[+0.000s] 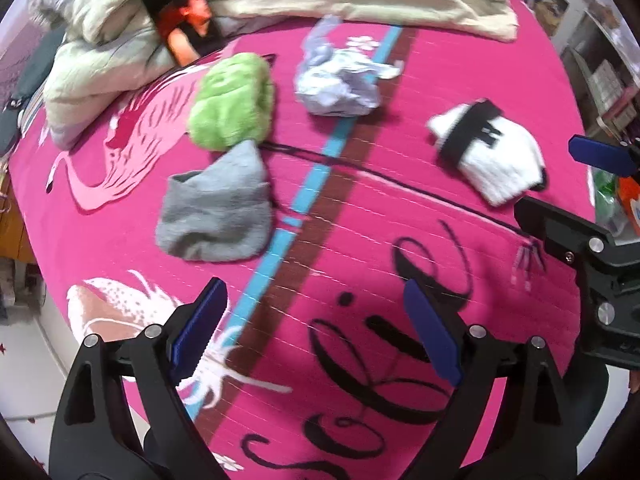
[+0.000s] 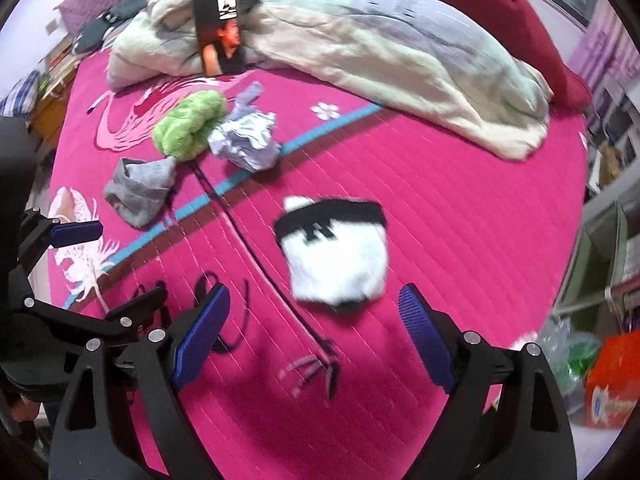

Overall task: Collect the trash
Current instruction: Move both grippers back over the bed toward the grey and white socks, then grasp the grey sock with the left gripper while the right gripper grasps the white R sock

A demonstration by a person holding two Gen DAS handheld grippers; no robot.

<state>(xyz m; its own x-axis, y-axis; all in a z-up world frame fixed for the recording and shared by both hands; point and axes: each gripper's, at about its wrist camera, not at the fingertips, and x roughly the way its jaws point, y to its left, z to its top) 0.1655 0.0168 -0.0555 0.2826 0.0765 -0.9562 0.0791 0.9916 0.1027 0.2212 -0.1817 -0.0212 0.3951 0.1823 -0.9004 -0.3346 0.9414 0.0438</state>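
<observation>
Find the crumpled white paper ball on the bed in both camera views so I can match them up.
Left wrist view: crumpled paper ball sits upper centre, right of the green fuzzy sock.
Right wrist view: the paper ball sits upper left of centre, again right of the green fuzzy sock.
Shared landmark: the blue stripe on the pink bedspread, running by the ball.

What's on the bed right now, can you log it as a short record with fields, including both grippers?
surface: pink bedspread
likely trash: crumpled paper, beside green fluffy item
other items: grey sock; white and black sock; photo card leaning on rumpled quilt
left gripper: open, holding nothing
right gripper: open, holding nothing, white and black sock just ahead
</observation>
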